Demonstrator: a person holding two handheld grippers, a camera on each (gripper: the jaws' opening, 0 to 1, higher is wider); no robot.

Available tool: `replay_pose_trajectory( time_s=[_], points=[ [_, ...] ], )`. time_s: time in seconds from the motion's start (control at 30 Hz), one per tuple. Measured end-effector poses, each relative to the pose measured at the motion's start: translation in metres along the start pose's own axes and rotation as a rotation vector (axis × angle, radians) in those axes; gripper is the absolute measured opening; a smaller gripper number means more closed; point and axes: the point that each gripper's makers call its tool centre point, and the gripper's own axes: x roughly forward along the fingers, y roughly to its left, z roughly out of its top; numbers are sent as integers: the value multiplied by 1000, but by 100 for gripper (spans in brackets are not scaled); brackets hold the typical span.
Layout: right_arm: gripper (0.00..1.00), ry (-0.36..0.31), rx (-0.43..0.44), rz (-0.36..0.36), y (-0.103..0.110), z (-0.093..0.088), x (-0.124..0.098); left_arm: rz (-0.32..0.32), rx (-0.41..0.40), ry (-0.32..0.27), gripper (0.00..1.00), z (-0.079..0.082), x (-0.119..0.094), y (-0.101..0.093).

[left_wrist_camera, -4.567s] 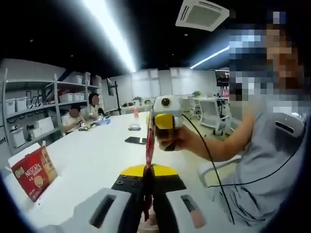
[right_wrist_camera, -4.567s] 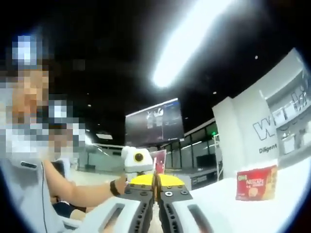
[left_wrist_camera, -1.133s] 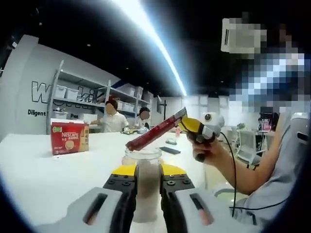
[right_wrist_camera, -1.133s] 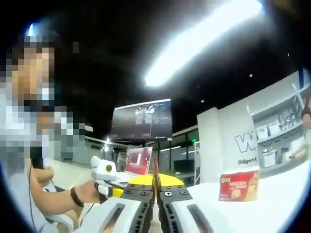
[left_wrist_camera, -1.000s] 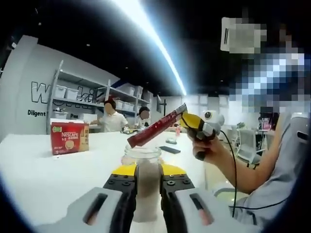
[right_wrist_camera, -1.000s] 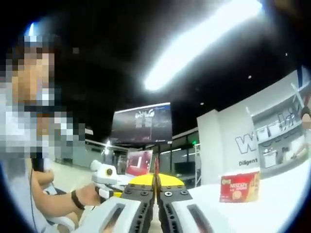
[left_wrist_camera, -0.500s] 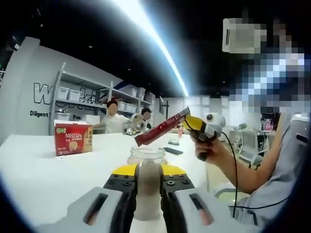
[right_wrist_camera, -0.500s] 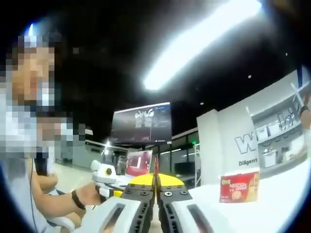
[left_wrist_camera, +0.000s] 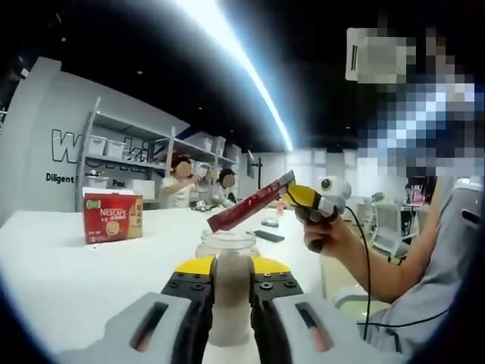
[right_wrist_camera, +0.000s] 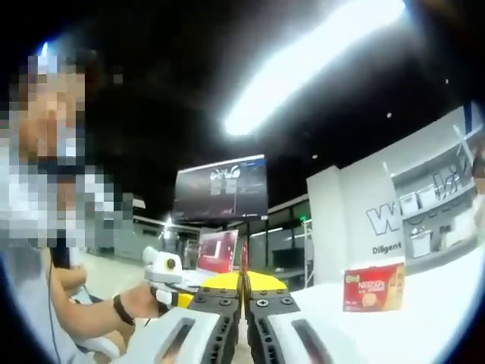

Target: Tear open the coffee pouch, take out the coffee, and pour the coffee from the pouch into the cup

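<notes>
Above the mouth of the clear glass jar [left_wrist_camera: 227, 244], the slim red foil coffee pouch [left_wrist_camera: 248, 211] hangs tilted, its long axis running from the high end pinched in the right tool [left_wrist_camera: 294, 194] down and to the left in the left gripper view, so its low end points at the jar's rim, just above it and apart from it as far as I can tell. I judge the pouch to be light, thin and floppy, with a slick skin that slides easily, so the hold belongs on the flat sealed end, well away from the pouring end, which is where it is pinched now. The jar looks rigid, smooth and breakable, best taken around its body; the left tool [left_wrist_camera: 229, 307] is clenched on it there, one jaw on each side of the brownish glass wall. In the right gripper view the right tool [right_wrist_camera: 244, 292] is clenched on the pouch, which shows edge-on as a thin red strip [right_wrist_camera: 244, 260] rising between the jaws. On the white worktop [left_wrist_camera: 53, 269], well off to the side, stands a red cardboard coffee box [left_wrist_camera: 112, 217]. Grey shelving [left_wrist_camera: 125, 155] lines the far wall.
</notes>
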Motion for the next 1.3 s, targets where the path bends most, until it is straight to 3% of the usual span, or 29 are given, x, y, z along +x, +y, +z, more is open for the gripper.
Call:
replay_pose_trajectory(
  time_s=[0.1,0.23,0.37,0.53,0.67,0.83,0.9,1.07,1.13,1.2,1.3],
  points=[
    [2,57,-20,1,1,-13,4,-8,8,13,19,-2,2,-3],
    [2,25,-10,-6,-2,-3,0,-9,15,19,19,-4,3,-3],
    [2,59,-15,-7,-1,-13,2,-9,8,20,19,-5,4,-1],
    [2,35,2,-14,-5,-7,-3,-7,12,24,19,-6,3,-1],
    [2,79,-13,-5,-1,-17,1,-6,13,13,18,-3,4,-1],
    [2,45,-17,-15,-5,-1,-6,-6,17,20,18,-5,4,-1],
    [2,117,-22,-10,-3,-17,-2,-7,11,21,18,-6,5,-1],
    [2,64,-11,-2,-2,-4,-4,-15,16,17,18,-4,5,-4],
    [2,64,-12,-5,-3,-3,-3,-19,12,9,18,-2,5,-5],
    [2,106,-10,0,-1,-15,0,-19,13,5,18,0,5,-5],
    [2,90,-15,-2,-1,-10,-3,-21,20,8,17,0,5,-5]
  ],
)
